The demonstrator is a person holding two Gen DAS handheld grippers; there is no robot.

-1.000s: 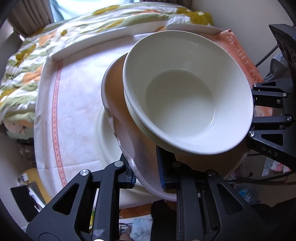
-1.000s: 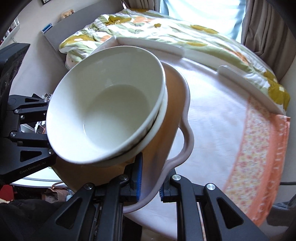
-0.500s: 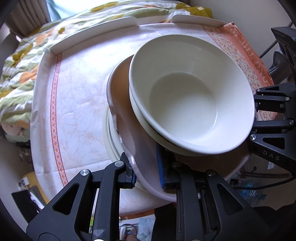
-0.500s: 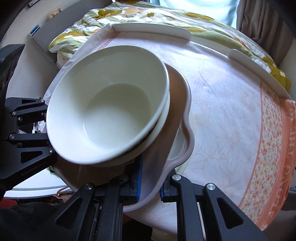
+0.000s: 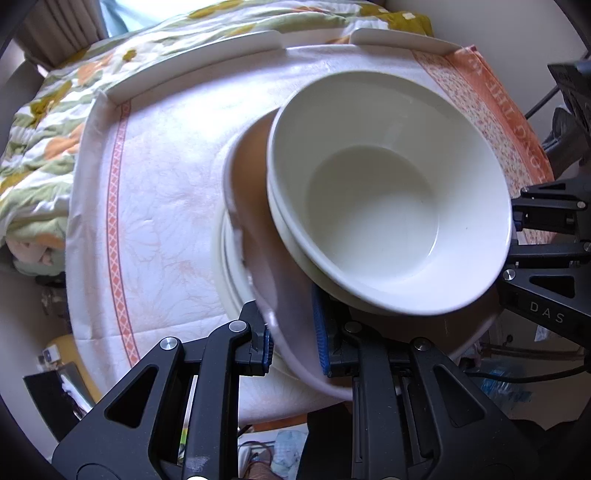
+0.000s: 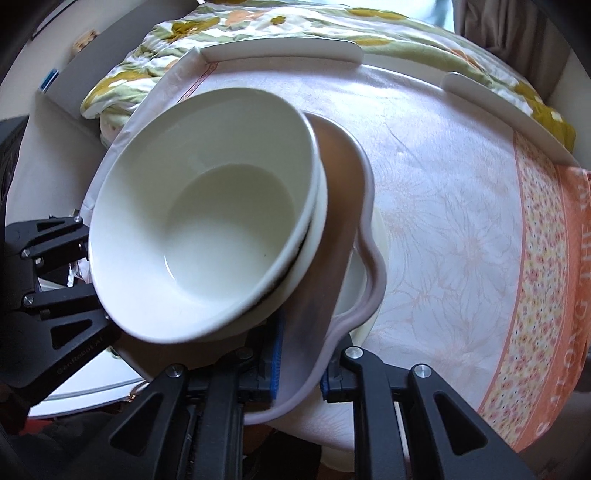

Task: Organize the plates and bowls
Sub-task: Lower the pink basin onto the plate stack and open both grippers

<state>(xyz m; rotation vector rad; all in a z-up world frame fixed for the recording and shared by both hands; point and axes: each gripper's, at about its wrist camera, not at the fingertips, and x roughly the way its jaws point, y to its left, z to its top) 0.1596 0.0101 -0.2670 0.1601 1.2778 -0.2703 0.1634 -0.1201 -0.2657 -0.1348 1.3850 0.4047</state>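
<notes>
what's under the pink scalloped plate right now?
A cream plate on the tablecloth shows past the pink plate's edge. Only its rim shows; the pink plate covers the rest, so more dishes below cannot be ruled out.

Two nested bowls (image 5: pixel 388 206) on a wavy-edged plate (image 5: pixel 258 236), plate above a stack of plates (image 5: pixel 231 280) on the table (image 5: pixel 162 206), left gripper (image 5: pixel 291 345) and right gripper (image 6: pixel 301 365) clamping opposite plate rims, bedding (image 6: pixel 295 22) behind the table
</notes>
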